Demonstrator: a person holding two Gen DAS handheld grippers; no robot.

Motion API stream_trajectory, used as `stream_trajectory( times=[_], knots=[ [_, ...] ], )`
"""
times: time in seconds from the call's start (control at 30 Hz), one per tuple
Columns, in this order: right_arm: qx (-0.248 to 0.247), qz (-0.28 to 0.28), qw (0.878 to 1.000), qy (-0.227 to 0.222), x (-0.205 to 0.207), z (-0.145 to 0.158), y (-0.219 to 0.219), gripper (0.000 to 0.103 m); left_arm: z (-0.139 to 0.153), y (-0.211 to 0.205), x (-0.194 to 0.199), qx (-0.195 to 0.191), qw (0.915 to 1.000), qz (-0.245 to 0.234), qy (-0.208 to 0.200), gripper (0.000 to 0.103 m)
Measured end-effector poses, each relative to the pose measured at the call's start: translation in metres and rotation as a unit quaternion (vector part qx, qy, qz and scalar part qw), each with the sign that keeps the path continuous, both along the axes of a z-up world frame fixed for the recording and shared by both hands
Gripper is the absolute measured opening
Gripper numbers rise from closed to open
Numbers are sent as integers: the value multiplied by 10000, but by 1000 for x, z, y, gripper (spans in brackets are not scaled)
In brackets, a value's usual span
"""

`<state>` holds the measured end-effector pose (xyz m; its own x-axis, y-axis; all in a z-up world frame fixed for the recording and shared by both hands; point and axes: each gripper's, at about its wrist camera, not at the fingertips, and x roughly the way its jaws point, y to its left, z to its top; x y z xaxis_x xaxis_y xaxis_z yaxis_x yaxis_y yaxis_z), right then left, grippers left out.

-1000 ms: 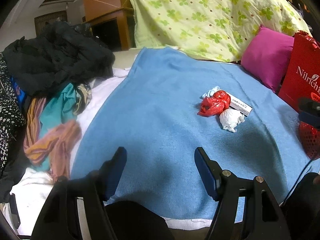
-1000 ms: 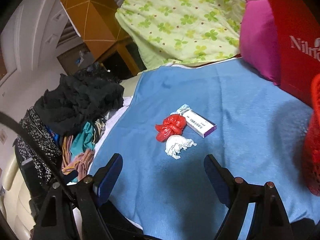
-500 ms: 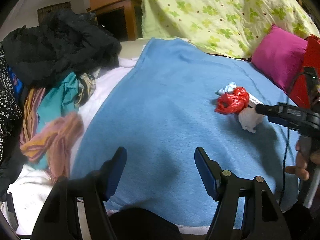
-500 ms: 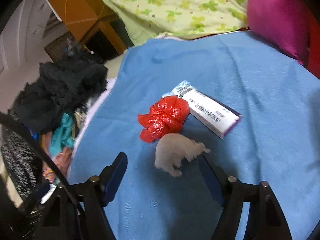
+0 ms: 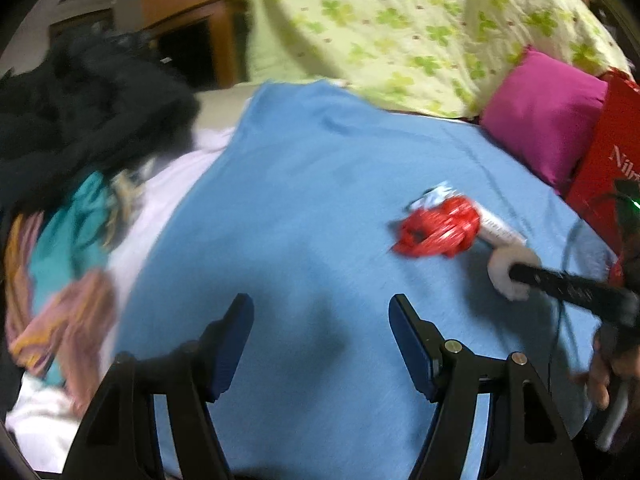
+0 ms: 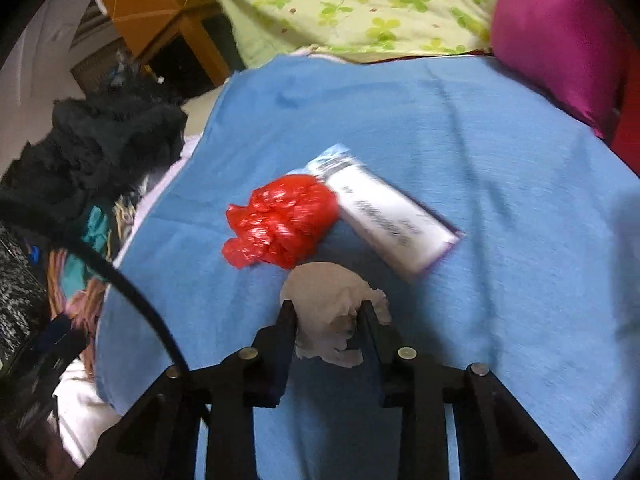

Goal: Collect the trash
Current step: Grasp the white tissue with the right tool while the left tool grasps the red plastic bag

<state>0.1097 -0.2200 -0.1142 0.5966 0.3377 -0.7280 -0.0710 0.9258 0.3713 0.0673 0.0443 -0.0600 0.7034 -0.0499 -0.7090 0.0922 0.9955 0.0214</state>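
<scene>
A crumpled white tissue lies on the blue blanket, and my right gripper is shut on it. Just beyond it lie a crumpled red plastic bag and a white carton with a purple end. In the left wrist view the tissue sits at the tip of the right gripper, beside the red bag and the carton. My left gripper is open and empty above the blanket, left of the trash.
A pile of dark and coloured clothes lies left of the blanket. A green flowered quilt, a magenta pillow and a red paper bag stand at the back and right. A black cable crosses the right view.
My right gripper moved forward to the white tissue and shut on it. The left gripper stayed open and shifted slightly; the right gripper's tip came further into its view.
</scene>
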Motion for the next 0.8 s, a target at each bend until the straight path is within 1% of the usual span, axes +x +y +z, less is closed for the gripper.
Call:
stream_trajectory(
  times=[0.13, 0.2, 0.33, 0.4, 0.5, 0.57, 0.6, 0.63, 0.67, 0.73, 0.8],
  knots=[
    [-45, -32, 9997, -232, -25, 12, -20, 33, -3, -35, 41, -297, 9985, -465, 32, 71],
    [-2, -69, 9994, -340, -38, 17, -32, 33, -8, -50, 63, -454, 9969, -629, 152, 71],
    [75, -191, 9988, -455, -52, 21, -53, 33, -21, -85, 101, -546, 9940, -864, 383, 71],
    [57, -259, 9985, -484, -56, 22, -61, 33, -28, -99, 114, -583, 9921, -1000, 480, 71],
    [22, -332, 9981, -523, -62, 22, -70, 33, -40, -113, 126, -521, 9898, -1140, 675, 71],
    [72, -372, 9980, -514, -67, 20, -76, 33, -50, -116, 129, -626, 9878, -1139, 855, 71],
    [96, -395, 9979, -510, -68, 20, -77, 33, -54, -115, 131, -699, 9871, -1104, 928, 68],
    [90, -413, 9978, -516, -70, 20, -78, 33, -57, -113, 129, -784, 9859, -1106, 986, 54],
    [72, -419, 9977, -523, -71, 20, -76, 33, -58, -112, 129, -829, 9850, -1113, 1025, 53],
    [36, -413, 9977, -545, -74, 22, -74, 33, -56, -112, 124, -797, 9860, -1111, 955, 48],
    [7, -400, 9974, -603, -77, 25, -71, 33, -52, -114, 119, -752, 9865, -1137, 910, 46]
  ],
)
